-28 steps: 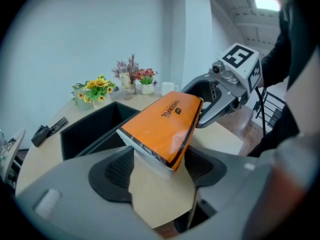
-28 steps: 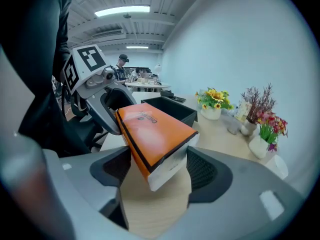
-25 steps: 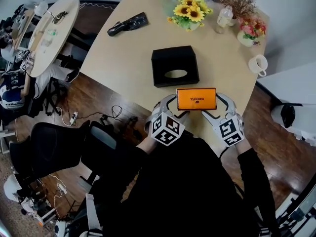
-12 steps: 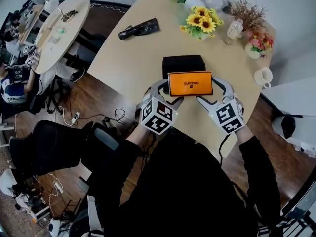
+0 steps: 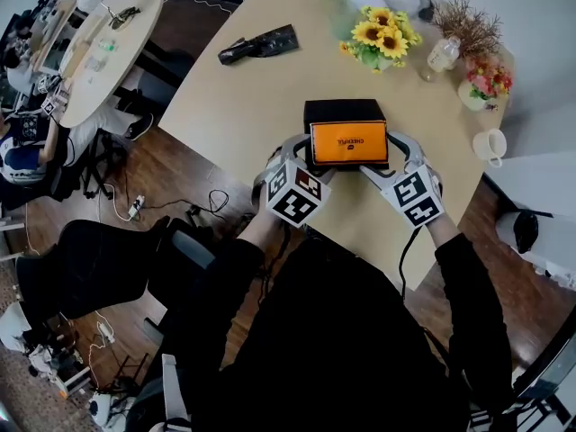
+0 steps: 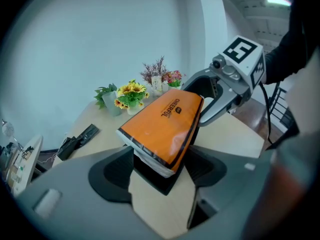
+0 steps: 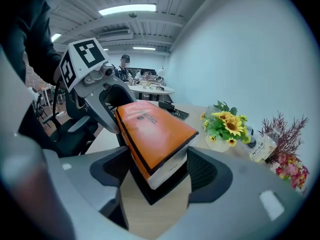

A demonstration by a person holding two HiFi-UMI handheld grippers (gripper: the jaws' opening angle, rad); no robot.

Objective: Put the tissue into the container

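Note:
The orange tissue pack (image 5: 349,142) hangs level between my two grippers, directly over the black container (image 5: 342,112) on the tan table (image 5: 243,106). My left gripper (image 5: 301,154) is shut on the pack's left end, my right gripper (image 5: 394,154) on its right end. In the left gripper view the tissue pack (image 6: 165,124) slants away from my left gripper (image 6: 161,170) toward the right gripper (image 6: 222,91), with the black container (image 6: 159,181) just below. The right gripper view shows the tissue pack (image 7: 152,129) between the jaws of my right gripper (image 7: 160,176). The container's opening is hidden under the pack.
Behind the container stand a sunflower vase (image 5: 382,36), a small bottle (image 5: 443,54) and a pot of pink flowers (image 5: 486,84). A white mug (image 5: 492,147) sits at the right edge, a black bag (image 5: 259,45) at the far left. An office chair (image 5: 99,268) stands on the floor.
Both grippers have carried the tissue pack forward from the table's near edge to a spot right above the black container. The hold has stayed the same.

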